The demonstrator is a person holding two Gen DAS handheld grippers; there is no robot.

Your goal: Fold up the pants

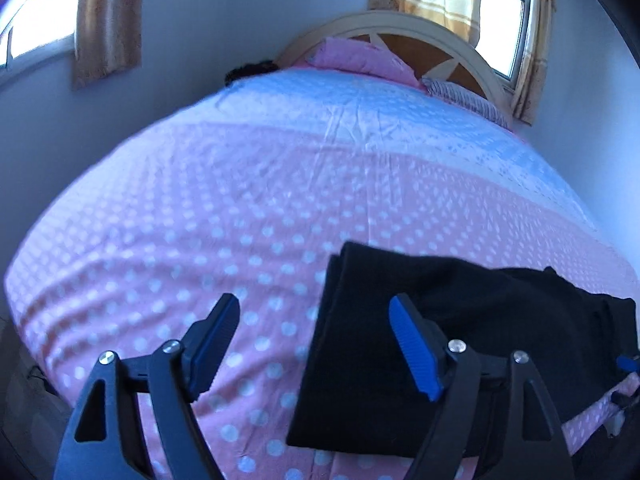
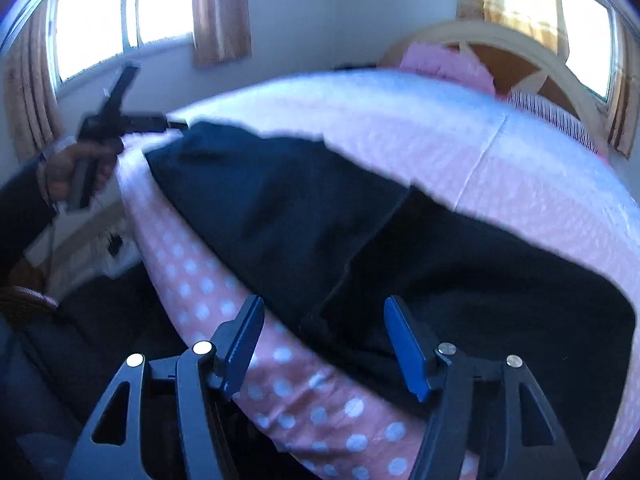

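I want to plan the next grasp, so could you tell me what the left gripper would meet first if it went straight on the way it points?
Most likely the polka-dot bedspread: the open left gripper points at bare cover just left of the black pants. Its right-hand finger overlaps the pants' edge, so depth leaves that uncertain.

I'm getting daylight from the windows (image 2: 120, 12) only, and they are blown out to plain white in both feeds. The far half of the bedspread (image 1: 280, 160) is washed pale and bluish, while the near half sits in softer shade. The black pants (image 2: 320, 220) swallow all detail — I read almost no folds in them. My right wrist feed is smeared with motion blur, worst along the cloth edge and around the other claw at left; the left wrist feed is sharper. Fisheye bending bows the bed, and dark vignetting fills the corners.
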